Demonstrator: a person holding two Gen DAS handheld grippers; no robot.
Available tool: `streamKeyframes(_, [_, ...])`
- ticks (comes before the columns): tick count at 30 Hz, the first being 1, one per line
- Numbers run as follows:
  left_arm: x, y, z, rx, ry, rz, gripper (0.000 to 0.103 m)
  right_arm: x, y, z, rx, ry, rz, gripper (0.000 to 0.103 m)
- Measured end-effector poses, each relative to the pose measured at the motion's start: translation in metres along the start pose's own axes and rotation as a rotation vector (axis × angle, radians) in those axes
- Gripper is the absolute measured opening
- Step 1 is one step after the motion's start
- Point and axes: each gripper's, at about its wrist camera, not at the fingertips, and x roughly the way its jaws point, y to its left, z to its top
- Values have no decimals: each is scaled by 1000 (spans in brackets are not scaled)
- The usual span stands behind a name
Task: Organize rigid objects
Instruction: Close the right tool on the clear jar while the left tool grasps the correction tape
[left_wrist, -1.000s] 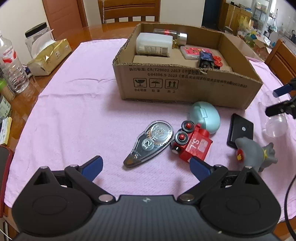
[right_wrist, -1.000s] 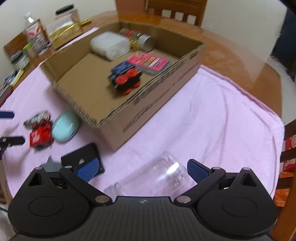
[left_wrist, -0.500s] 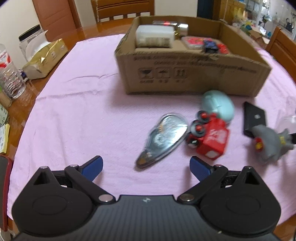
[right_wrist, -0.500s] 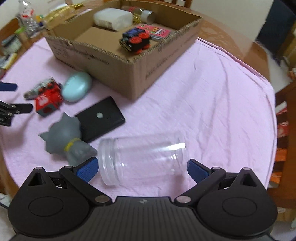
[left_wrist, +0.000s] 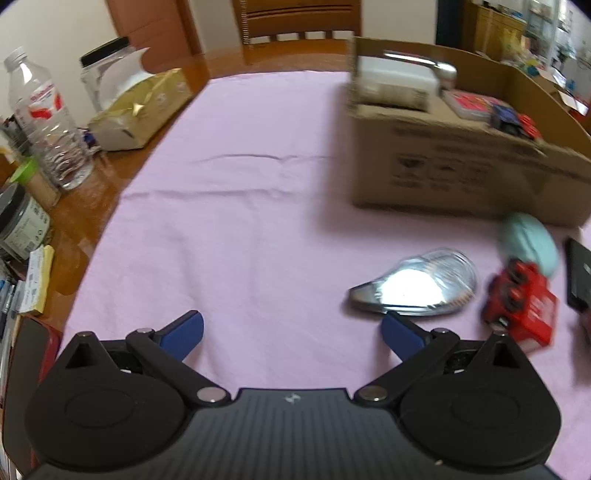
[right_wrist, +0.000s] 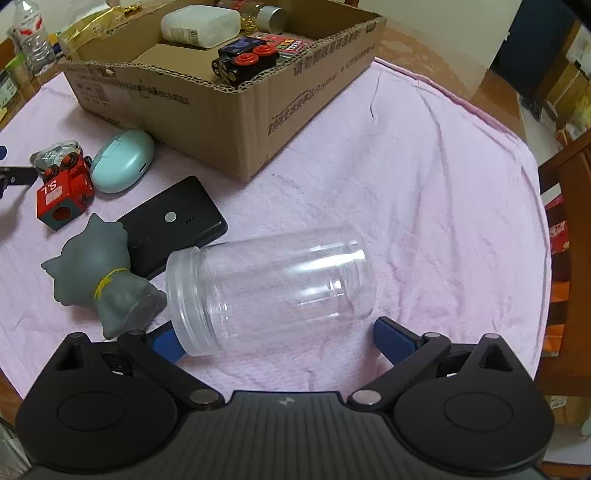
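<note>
Right wrist view is showing a clear plastic jar (right_wrist: 273, 284) lying on its side on the pink cloth (right_wrist: 424, 192), lidless, its threaded mouth pointing left and its base right. It is looking light, stiff and smooth, so it is likely rolling or slipping easily; the sensible hold is across the round body near the middle, not on the thin rim. The right gripper (right_wrist: 279, 338) is hovering just behind it with its jaws spread wide, holding nothing, the left fingertip sitting close under the jar's mouth.

Just beside the mouth a grey cat figure (right_wrist: 101, 273) is standing, touching or nearly touching the jar, and it is leaning against a black flat device (right_wrist: 173, 221). Further left are lying a red toy block (right_wrist: 62, 192), a pale blue oval case (right_wrist: 122, 160) and a tape dispenser (right_wrist: 55, 153).

Beyond them the cardboard box (right_wrist: 236, 122) is sitting open-topped. Inside it are resting a white bottle (right_wrist: 199, 22), a metal-capped cylinder (right_wrist: 266, 13), a pink flat pack (right_wrist: 291, 42) and a dark toy with red wheels (right_wrist: 243, 61); much of its floor is bare, so room is remaining for the jar.

In the left wrist view, which is blurred, the left gripper (left_wrist: 291, 332) is also open and empty over the cloth, with the dispenser just ahead of its right finger. A water bottle (left_wrist: 44, 118) and a gold tissue pack (left_wrist: 140, 107) are standing off the cloth.
</note>
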Motion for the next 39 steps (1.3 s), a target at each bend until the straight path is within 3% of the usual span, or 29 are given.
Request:
streamKeyframes(7, [7,7,9,-43,-3,33,102,-1,-7,-2,10,-16,8,103])
streamKeyframes(14, [-17,-17,-3,15,-19,-119,102,-3,-5,-9,7,-45,6,103])
streamKeyframes(24, [1,-48,2,37,-3,-164,102,-7,-3,-19,2,-86,8,103])
streamKeyframes(39, [12,-34,17,30,-14,-157,103,-7,0,-21,50,-85,-13,103])
